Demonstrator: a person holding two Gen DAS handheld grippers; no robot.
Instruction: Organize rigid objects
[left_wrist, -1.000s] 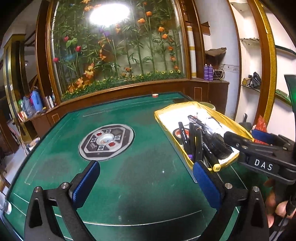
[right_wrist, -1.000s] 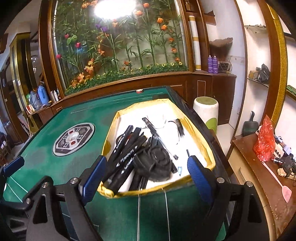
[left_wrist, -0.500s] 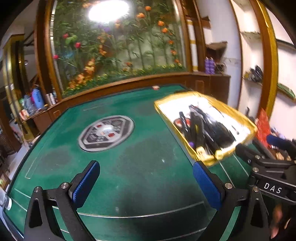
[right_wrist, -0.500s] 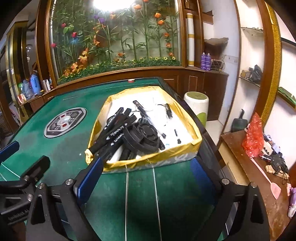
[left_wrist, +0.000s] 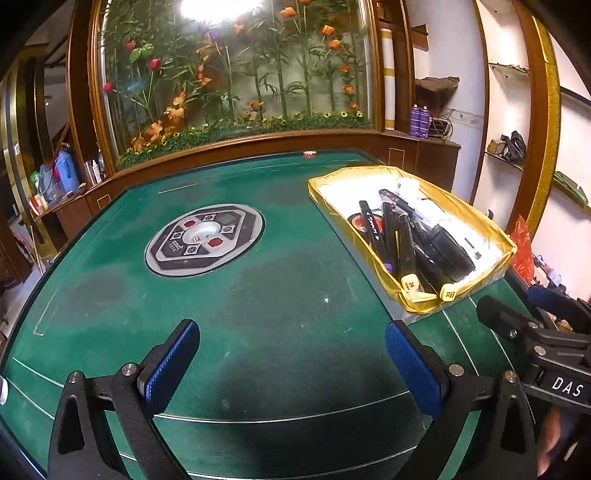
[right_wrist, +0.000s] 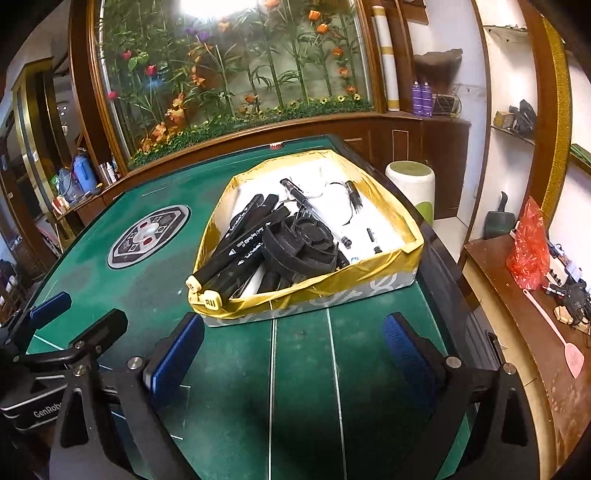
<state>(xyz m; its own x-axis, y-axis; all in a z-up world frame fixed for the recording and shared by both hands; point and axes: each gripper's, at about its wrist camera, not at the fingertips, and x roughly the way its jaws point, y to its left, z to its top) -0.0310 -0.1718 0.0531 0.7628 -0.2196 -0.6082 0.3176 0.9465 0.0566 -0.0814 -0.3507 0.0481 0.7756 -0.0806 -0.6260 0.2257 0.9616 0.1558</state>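
Here, with both our left gripper (left_wrist: 291, 363) and right gripper (right_wrist: 293, 350) holding fingers wide apart on nothing, we judge the light, stiff, slippery black marker pens (right_wrist: 243, 245) in the gold-lined box (right_wrist: 369, 275) at twelve o'clock on the green tabletop (right_wrist: 303, 369) best pinched mid-barrel.

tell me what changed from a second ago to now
The right gripper has drawn back from the gold box: its open jaws stood level with the box's near edge, now they hang over bare green table, and they have just been opening wider, nothing between them. The markers and black disc stay in the box; the left gripper stays open.
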